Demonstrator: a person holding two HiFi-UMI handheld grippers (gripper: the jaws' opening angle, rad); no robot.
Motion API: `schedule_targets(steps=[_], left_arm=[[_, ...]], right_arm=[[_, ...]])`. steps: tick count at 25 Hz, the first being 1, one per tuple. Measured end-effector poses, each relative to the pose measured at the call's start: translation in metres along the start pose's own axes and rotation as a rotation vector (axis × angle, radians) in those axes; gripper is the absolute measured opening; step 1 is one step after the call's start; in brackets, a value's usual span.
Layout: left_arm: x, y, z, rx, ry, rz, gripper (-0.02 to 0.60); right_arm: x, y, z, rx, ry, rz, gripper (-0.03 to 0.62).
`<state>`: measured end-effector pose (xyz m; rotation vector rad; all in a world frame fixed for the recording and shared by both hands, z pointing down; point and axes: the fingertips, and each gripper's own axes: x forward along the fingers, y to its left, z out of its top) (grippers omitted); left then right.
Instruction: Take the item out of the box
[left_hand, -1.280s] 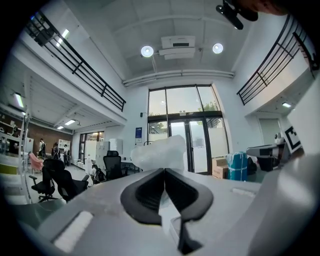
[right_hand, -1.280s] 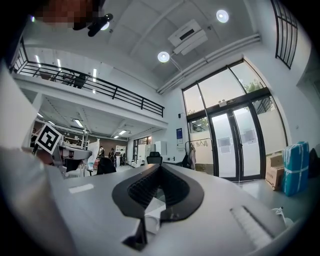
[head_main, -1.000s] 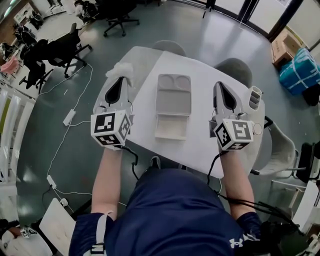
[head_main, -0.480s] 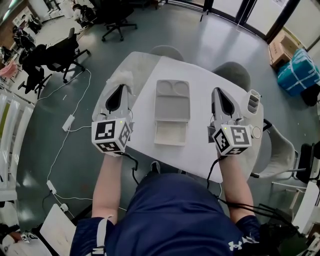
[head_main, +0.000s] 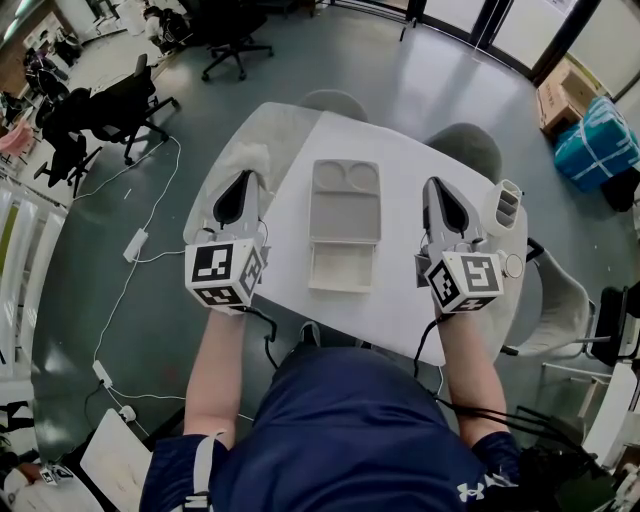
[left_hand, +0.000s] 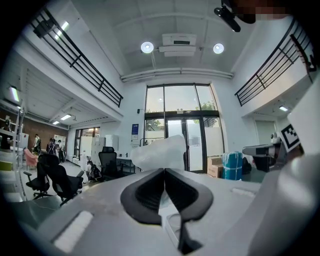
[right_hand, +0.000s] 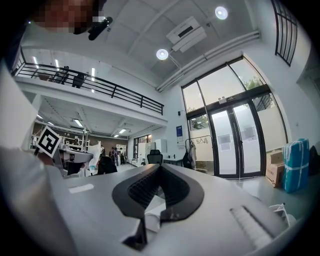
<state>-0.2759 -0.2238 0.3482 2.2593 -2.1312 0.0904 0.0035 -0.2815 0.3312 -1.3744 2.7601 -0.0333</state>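
At the tips of my left gripper (left_hand: 164, 171) the two dark jaws are pressed together. A white crumpled wad (left_hand: 161, 152), slightly see-through, rises right behind the tips, and I cannot tell whether a corner of it is nipped between them. From above, this gripper lies over the left edge of the white table (head_main: 290, 230), pointing away from me, with its marker cube (head_main: 223, 272) nearest my body.

My right gripper (right_hand: 159, 167) also has its jaws closed tip to tip. It rests over the right side of the table, parallel to the left one.

Between the two grippers, apart from both, the box (head_main: 345, 225) lies open on the table. Its shallow tray (head_main: 341, 265) is nearer me. The lid (head_main: 346, 195), folded back beyond it, has two round hollows at its far end.

Just right of the right gripper a small white slotted stand (head_main: 508, 200) sits near the table's edge.

Farther out, black office chairs (head_main: 105, 105) stand on the grey floor to the left, a white cable (head_main: 135, 240) trails across the floor, and a blue wrapped bundle (head_main: 605, 135) sits at the far right.
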Motion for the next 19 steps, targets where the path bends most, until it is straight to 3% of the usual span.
schedule_targets(steps=[19], left_arm=[[0.01,0.01,-0.014,-0.016,0.014,-0.028,0.008]], right_arm=[[0.013,0.008,-0.006,-0.001,0.01,-0.012,0.002]])
